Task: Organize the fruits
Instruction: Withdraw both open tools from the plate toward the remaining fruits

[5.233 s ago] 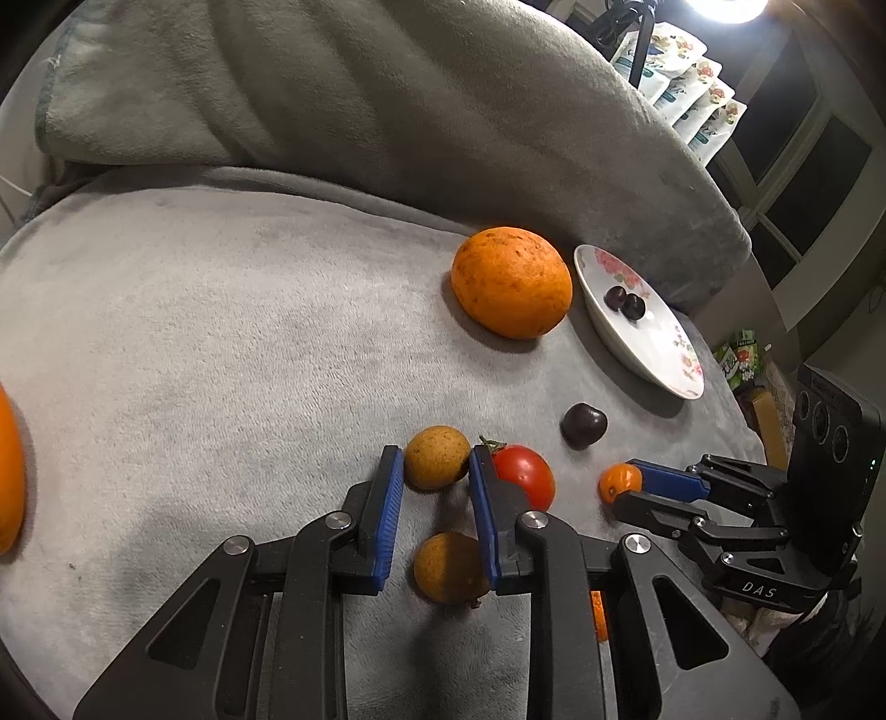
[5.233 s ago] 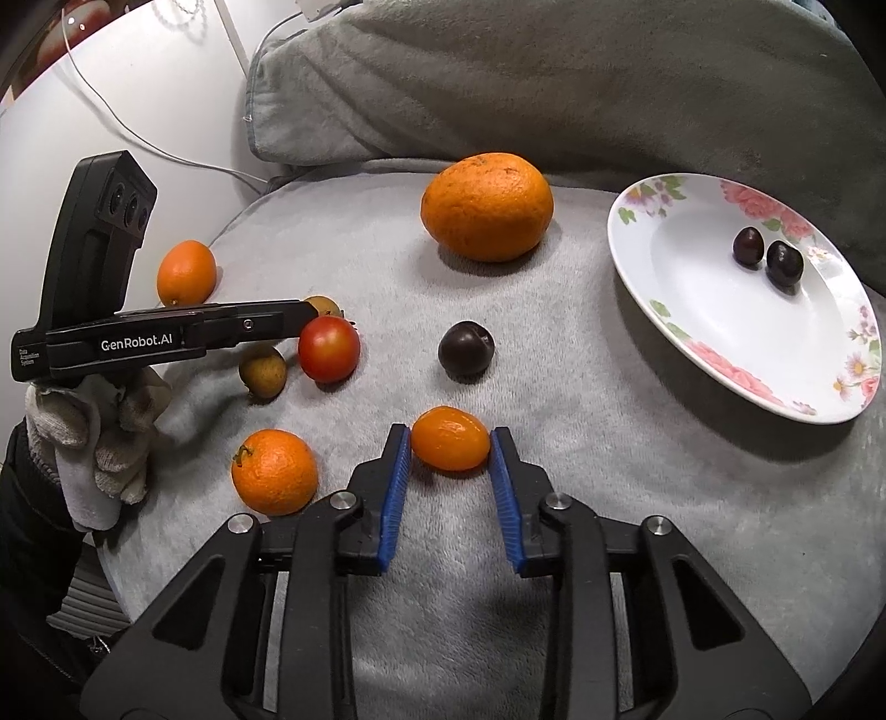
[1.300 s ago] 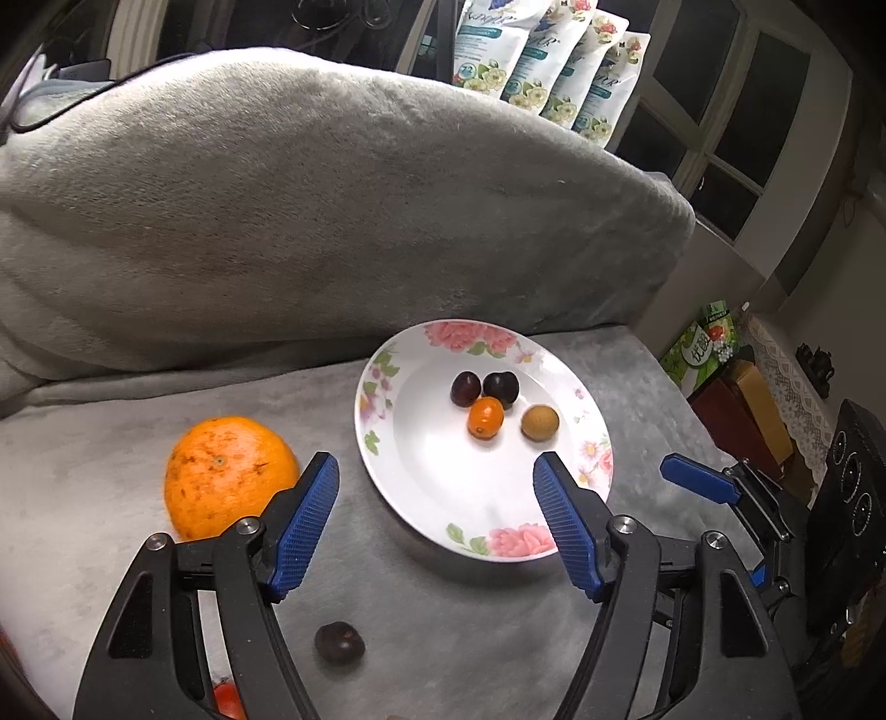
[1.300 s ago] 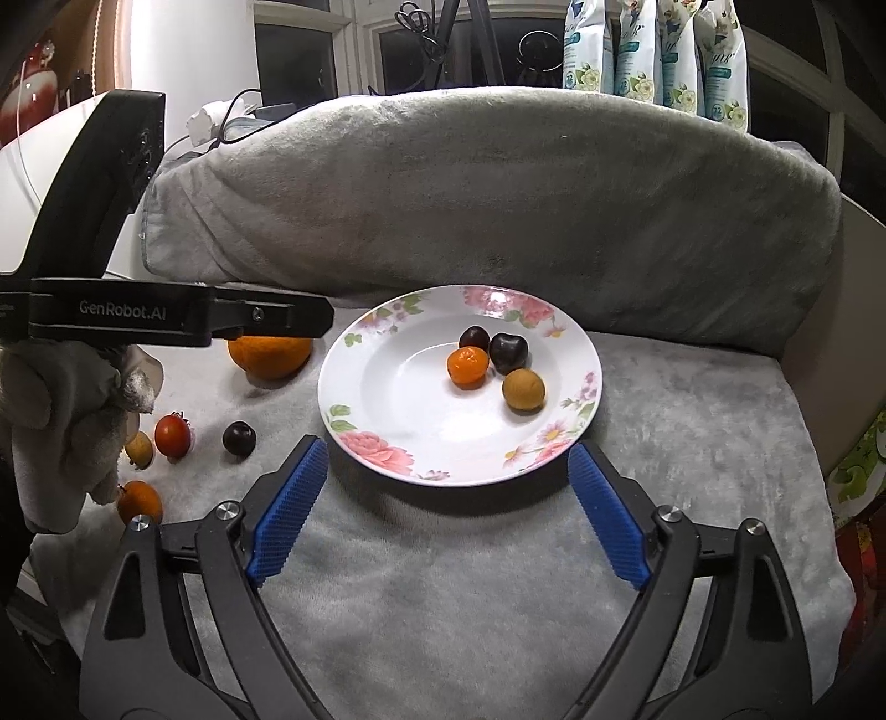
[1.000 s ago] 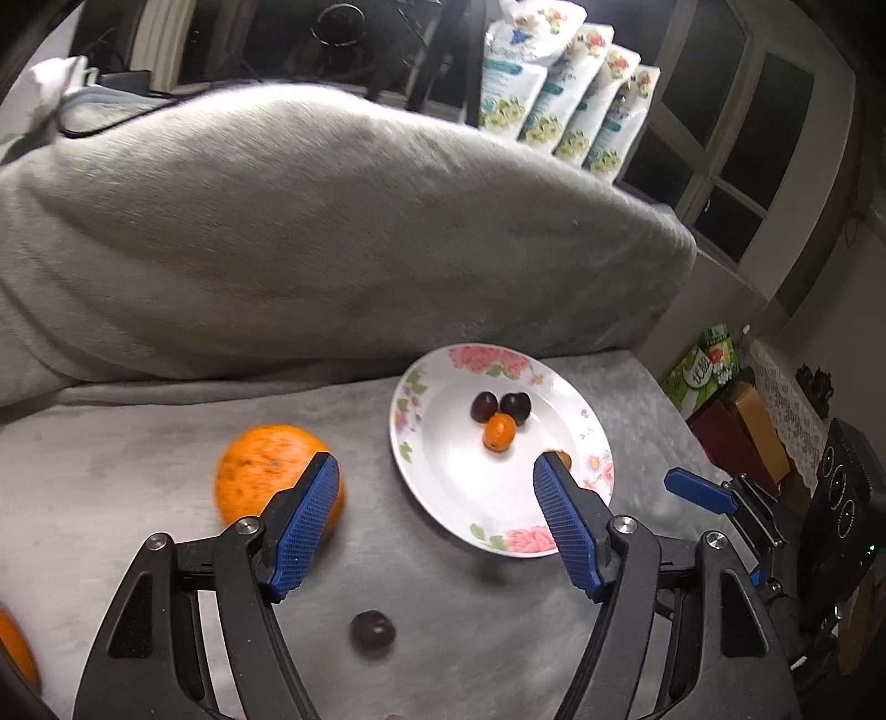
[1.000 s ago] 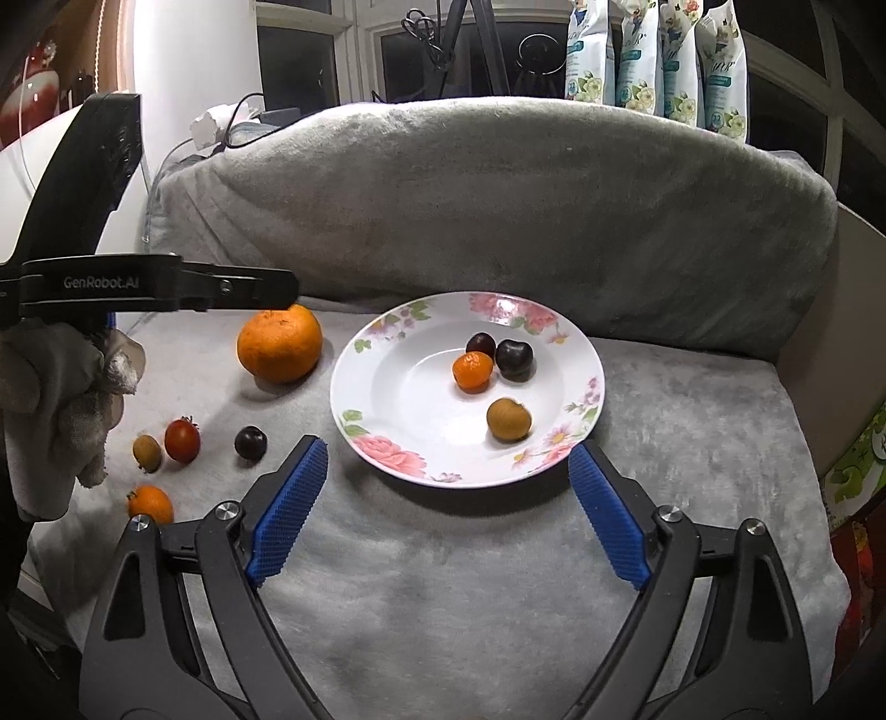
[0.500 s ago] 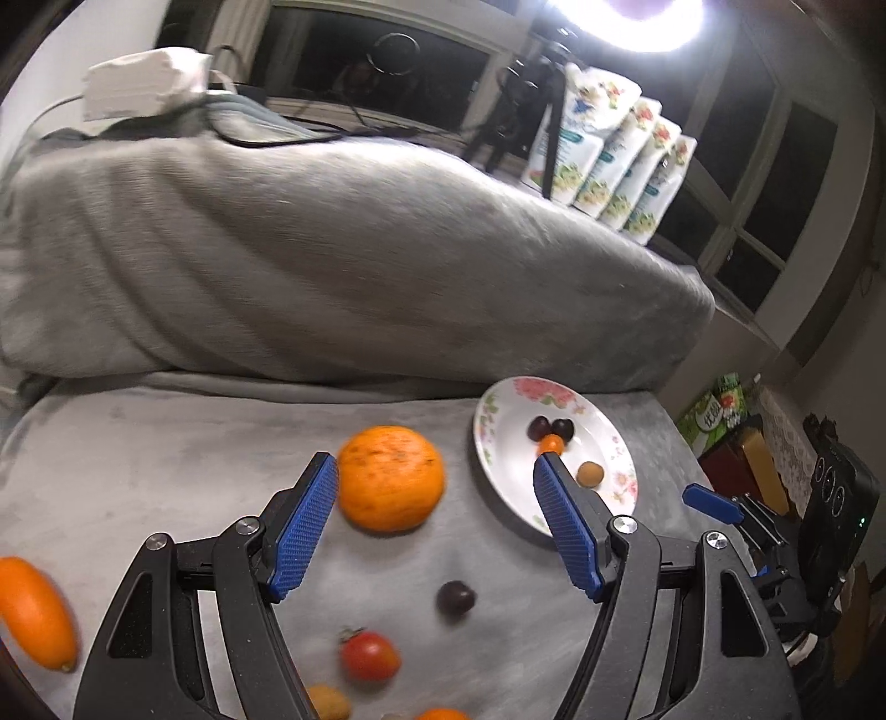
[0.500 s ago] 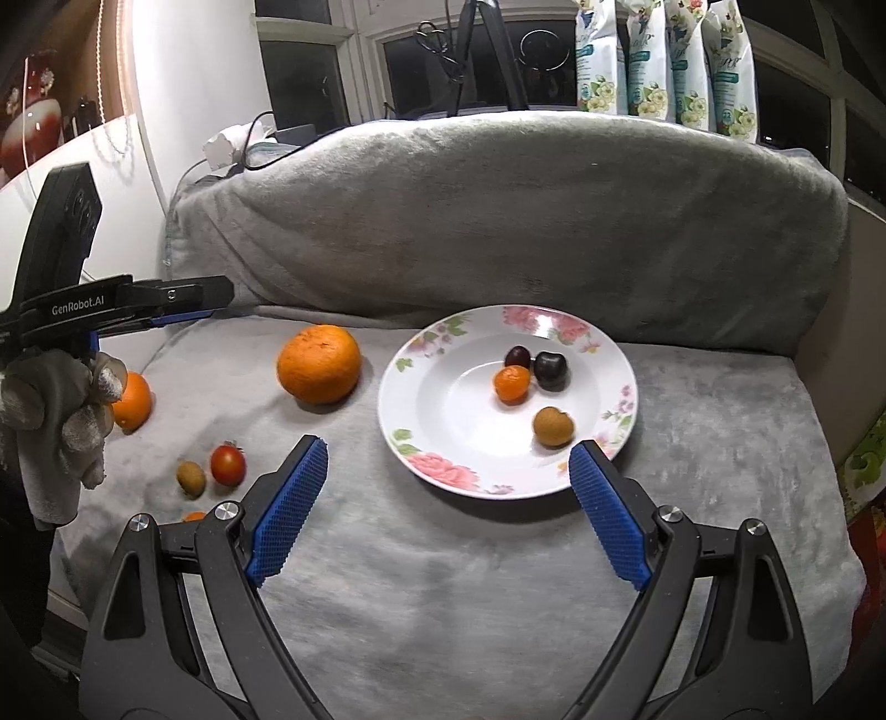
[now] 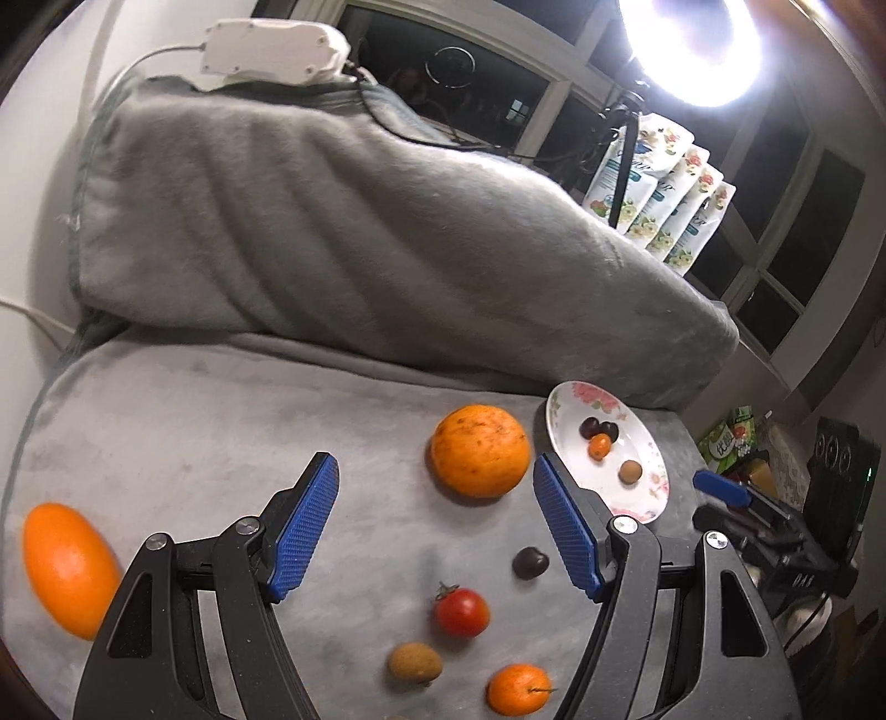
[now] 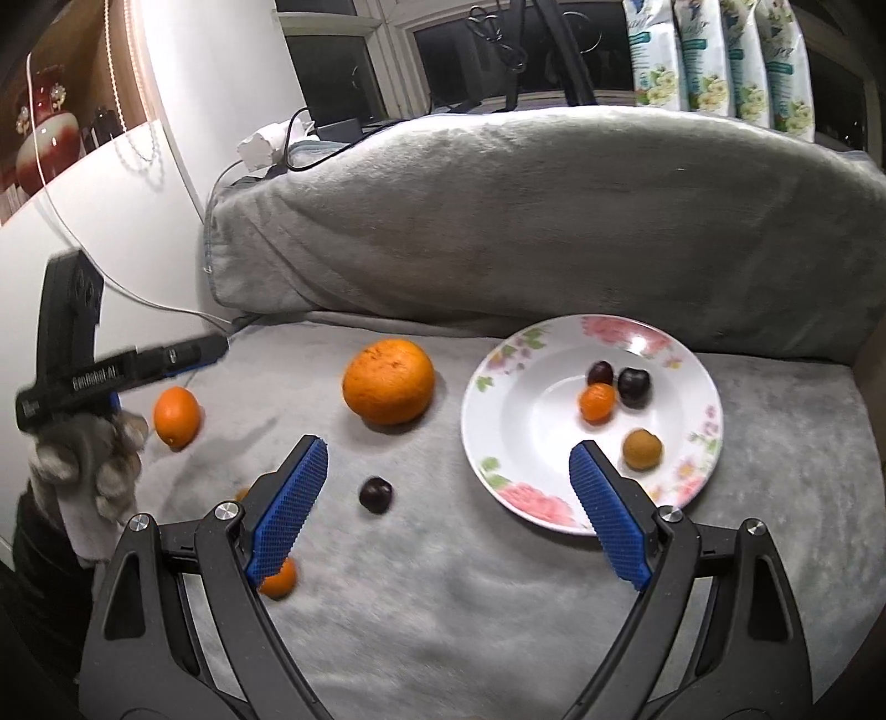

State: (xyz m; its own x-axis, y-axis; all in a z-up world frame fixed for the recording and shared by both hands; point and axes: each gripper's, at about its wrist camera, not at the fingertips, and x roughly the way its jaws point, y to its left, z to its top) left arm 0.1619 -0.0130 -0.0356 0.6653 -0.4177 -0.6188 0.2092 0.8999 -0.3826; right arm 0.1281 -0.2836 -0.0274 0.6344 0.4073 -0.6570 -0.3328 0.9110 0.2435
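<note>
Both grippers have pulled back from the plate (image 10: 686,493), jaws gaping, empty. Only the left gripper (image 9: 437,523) view shows the tomato (image 9: 461,611) between its jaws; right gripper (image 10: 448,501) straddles a cherry (image 10: 376,494).

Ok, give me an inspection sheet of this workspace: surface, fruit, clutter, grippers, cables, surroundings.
Surface: grey blanket over a cushioned seat.
Job's things: floral plate holds two dark fruits, a small orange one and a brown one. Loose on the blanket: large orange, dark plum, tomato, brown fruit, small mandarin, oval orange.
Clutter: nothing seen.
Grippers: left hand-held gripper open, empty; right hand-held gripper open, empty.
Cables: white power strip with leads on the backrest.
Surroundings: dark windows, lamp, four pouches.
</note>
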